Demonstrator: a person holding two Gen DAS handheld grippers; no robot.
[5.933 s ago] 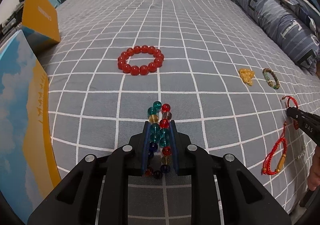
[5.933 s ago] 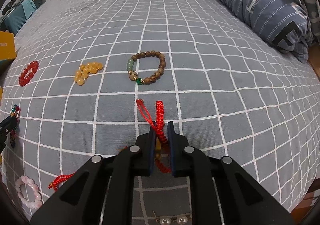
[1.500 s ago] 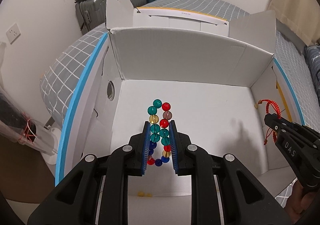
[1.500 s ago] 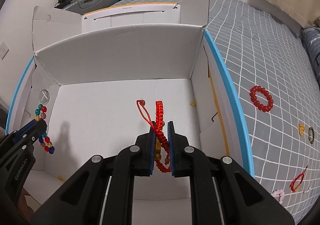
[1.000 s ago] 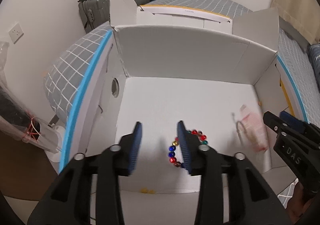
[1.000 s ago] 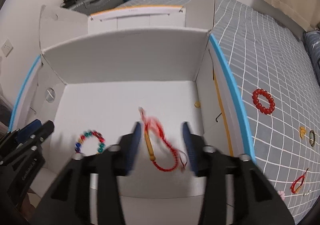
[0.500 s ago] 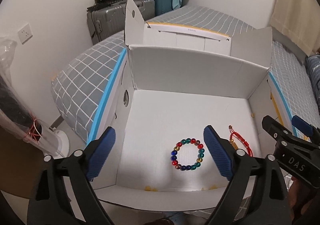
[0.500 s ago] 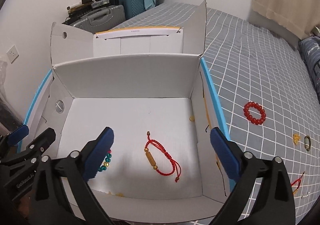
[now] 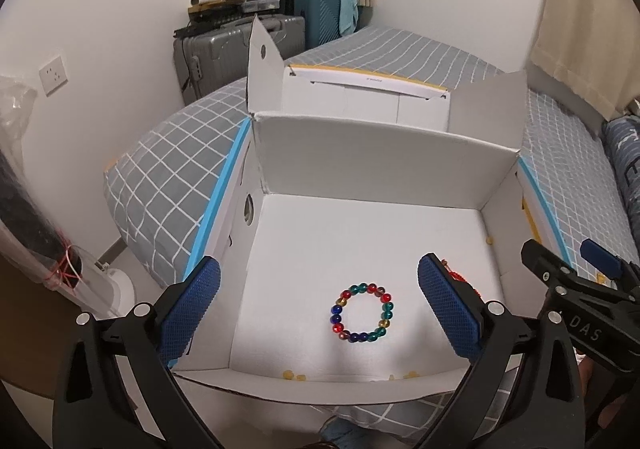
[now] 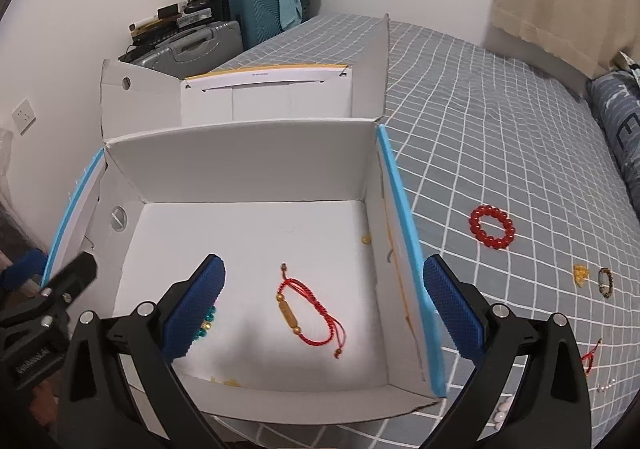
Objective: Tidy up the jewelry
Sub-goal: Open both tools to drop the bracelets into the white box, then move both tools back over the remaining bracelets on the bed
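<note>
The multicoloured bead bracelet (image 9: pixel 345 294) lies flat on the floor of the white cardboard box (image 9: pixel 380 165). My left gripper (image 9: pixel 318 269) hovers above it with its jaws opening wide and nothing between the pads. A red cord bracelet (image 10: pixel 286 309) with a gold tube lies on the box (image 10: pixel 248 161) floor beneath my right gripper (image 10: pixel 324 267), which is open and empty. On the grey checked bed to the right lie a red bead bracelet (image 10: pixel 474 223), a yellow bead cluster (image 10: pixel 579 273), a brown and green bracelet (image 10: pixel 601 281) and another red cord bracelet (image 10: pixel 588 359).
The box's flaps (image 9: pixel 264 61) stand up behind its far wall. Small loose yellow beads (image 9: pixel 292 374) lie along its near wall. Suitcases (image 9: pixel 224 49) are stacked against the wall beyond the bed. A blue pillow (image 10: pixel 624 137) lies at the far right.
Both grippers opened over the box and dropped their bracelets, which now lie still on its floor. Both grippers have risen and drawn back a little, jaws spread wider.
</note>
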